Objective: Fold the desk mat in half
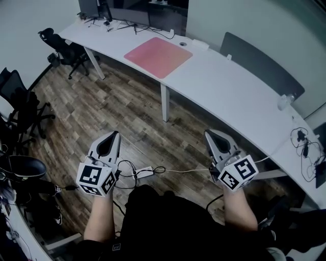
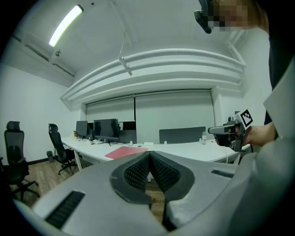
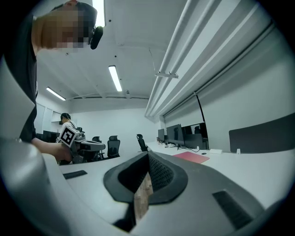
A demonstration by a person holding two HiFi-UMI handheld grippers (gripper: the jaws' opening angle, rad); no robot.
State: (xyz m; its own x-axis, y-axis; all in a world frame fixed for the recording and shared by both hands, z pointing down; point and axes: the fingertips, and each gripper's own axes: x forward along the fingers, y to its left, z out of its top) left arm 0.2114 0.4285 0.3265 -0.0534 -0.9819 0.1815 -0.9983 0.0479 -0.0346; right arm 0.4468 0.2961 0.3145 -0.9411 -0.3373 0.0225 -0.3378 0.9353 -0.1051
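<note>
— Left gripper (image 1: 113,136) and right gripper (image 1: 210,135)?
— Both pressed together, empty, above the floor (image 1: 132,112).
— Desk mat (image 1: 158,56)?
— Pink, flat on the worktop (image 1: 229,86) at twelve o'clock, well apart; gripper views show only a sliver.

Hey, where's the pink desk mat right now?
The desk mat lies flat on the white desk, top centre of the head view, just in front of the monitors, one corner at the desk's near edge.
</note>
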